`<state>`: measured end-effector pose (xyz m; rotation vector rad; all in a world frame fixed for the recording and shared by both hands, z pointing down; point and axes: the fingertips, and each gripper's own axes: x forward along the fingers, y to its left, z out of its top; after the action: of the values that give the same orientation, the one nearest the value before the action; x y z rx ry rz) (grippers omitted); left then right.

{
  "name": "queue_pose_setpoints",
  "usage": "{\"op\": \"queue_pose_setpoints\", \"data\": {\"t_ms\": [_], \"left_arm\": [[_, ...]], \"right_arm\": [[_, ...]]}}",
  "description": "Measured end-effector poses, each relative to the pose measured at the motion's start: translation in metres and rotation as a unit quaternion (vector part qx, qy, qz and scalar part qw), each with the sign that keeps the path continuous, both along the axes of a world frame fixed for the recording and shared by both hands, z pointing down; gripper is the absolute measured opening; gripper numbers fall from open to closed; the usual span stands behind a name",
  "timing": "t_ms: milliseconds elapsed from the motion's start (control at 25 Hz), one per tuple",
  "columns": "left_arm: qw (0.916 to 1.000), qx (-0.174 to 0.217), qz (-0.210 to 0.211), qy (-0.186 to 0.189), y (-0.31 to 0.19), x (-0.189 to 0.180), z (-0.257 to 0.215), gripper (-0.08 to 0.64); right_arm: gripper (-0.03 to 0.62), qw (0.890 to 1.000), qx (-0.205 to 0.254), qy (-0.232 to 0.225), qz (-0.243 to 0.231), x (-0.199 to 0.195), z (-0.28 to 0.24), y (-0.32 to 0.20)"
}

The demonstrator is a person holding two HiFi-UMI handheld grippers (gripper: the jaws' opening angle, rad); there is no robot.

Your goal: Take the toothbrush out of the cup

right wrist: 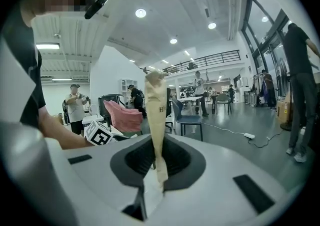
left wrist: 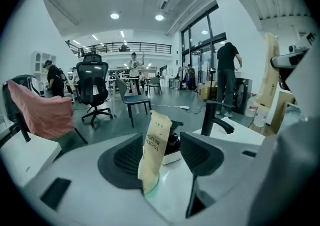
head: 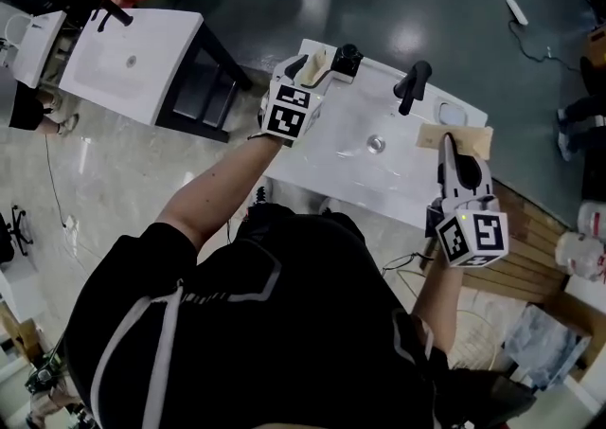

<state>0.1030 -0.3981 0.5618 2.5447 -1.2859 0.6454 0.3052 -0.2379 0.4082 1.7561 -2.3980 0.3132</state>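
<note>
The left gripper [left wrist: 161, 159] stood spread wide around the paper-sleeved toothbrush [left wrist: 155, 140], which leaned upright from a pale green rim [left wrist: 152, 188], likely the cup. Unclamped, it could be knocked over by a jaw. The right gripper [right wrist: 157, 162] pinched a second sleeve [right wrist: 156, 105] low down, which might bend or slip.

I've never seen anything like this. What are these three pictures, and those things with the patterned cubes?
No robot here: a person carries two hand-held claws. One picture looks down from a camera on the person's head; the other two come from cameras riding on each claw. Below is a white washbasin with a black tap. The left claw stands open, a tan paper toothbrush packet between its jaws; the right claw is shut on a second tan paper packet.
</note>
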Motion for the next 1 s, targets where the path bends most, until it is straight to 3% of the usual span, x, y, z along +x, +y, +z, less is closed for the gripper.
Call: {"op": "queue_pose_setpoints", "data": {"t_ms": [320, 760, 840, 1000], "left_arm": [[0.999, -0.006, -0.036, -0.026, -0.015, 0.007, 0.027, 0.221], [0.9952, -0.023, -0.092, -0.026, -0.028, -0.002, 0.033, 0.212], [0.9945, -0.028, -0.096, -0.029, -0.028, -0.005, 0.034, 0.156], [0.994, -0.028, -0.102, -0.027, -0.029, -0.007, 0.034, 0.129]], "right_arm": [[0.034, 1.0, -0.009, -0.01, -0.017, 0.022, 0.019, -0.008], [0.034, 0.999, -0.023, -0.01, -0.03, 0.046, 0.038, -0.013], [0.034, 0.999, -0.024, -0.011, -0.032, 0.046, 0.039, -0.013], [0.034, 0.999, -0.024, -0.015, -0.034, 0.045, 0.042, -0.014]]}}
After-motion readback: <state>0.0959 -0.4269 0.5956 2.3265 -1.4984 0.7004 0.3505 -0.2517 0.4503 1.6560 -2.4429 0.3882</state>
